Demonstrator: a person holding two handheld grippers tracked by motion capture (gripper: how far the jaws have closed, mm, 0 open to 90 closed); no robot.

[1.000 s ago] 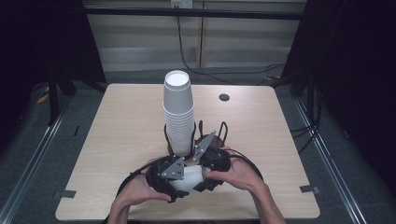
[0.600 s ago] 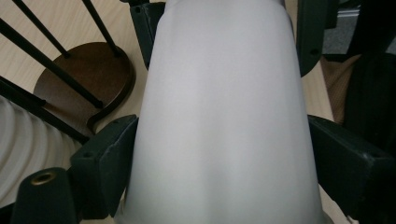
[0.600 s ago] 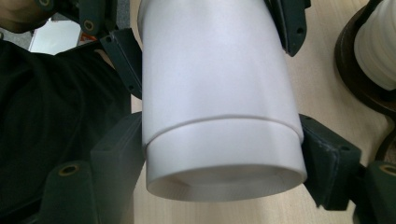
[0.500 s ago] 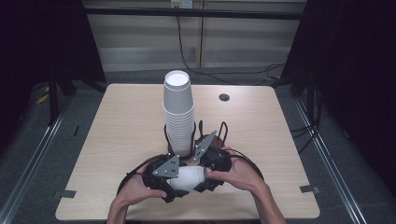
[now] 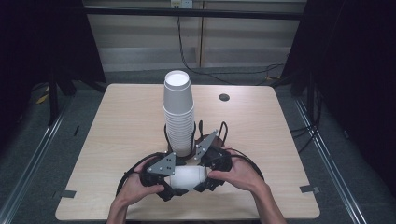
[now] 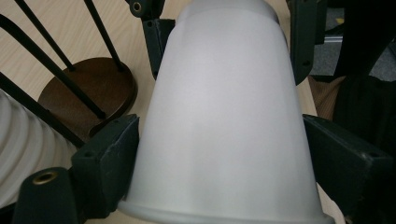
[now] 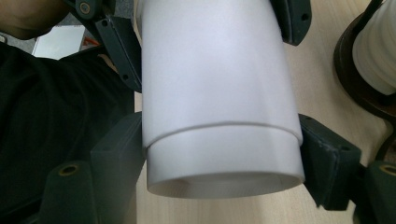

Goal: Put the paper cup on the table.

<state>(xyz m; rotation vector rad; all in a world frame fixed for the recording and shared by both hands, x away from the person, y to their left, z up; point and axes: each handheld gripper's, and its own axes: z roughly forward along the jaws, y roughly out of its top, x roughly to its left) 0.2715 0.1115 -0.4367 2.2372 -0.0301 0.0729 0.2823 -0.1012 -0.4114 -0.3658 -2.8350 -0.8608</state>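
Both pairs of black jaws grasp nested white paper cups (image 5: 186, 178), two at least: left gripper (image 5: 164, 173) at 9 o'clock, right gripper (image 5: 208, 164) at 3. One tall cup stack (image 5: 178, 112) stands at 12; bare wooden table (image 5: 116, 121) flanks it.

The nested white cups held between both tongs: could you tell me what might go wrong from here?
1. The nested white cups are thin; the left tongs and right tongs pressing their walls may dent them.
2. The tall cup stack on its wire holder stands close behind both hands; a jerk while separating could topple it.
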